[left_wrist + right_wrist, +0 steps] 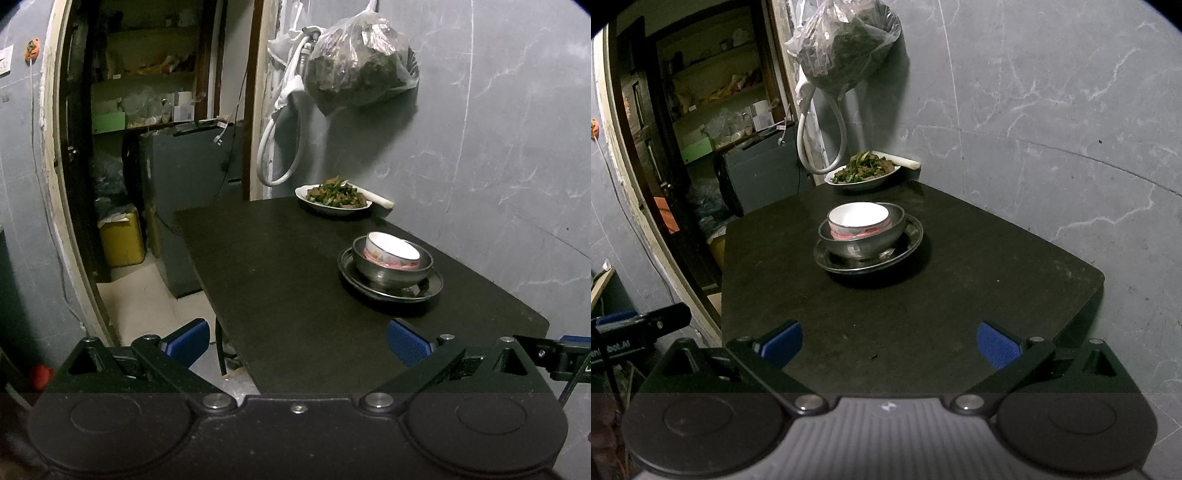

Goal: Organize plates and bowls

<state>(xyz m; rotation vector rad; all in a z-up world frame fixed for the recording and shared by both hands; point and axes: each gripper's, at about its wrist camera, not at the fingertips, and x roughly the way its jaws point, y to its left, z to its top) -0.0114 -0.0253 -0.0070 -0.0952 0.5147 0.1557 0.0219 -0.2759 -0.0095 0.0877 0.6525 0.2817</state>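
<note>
The left gripper (298, 341) is being held wide open over the near edge of the black table (280, 266), with nothing between its blue fingers (408, 347). The right gripper (889, 343) is being held open and empty too. A white bowl (858, 218) is being carried inside a metal bowl (862, 242), which is being carried on a metal plate (912, 236). A plate of food (864, 173) is being kept at the far edge.

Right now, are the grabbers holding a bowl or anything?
No. The left gripper and right gripper both have jaws wide open and empty. The white bowl sits stacked on the table, untouched.
</note>
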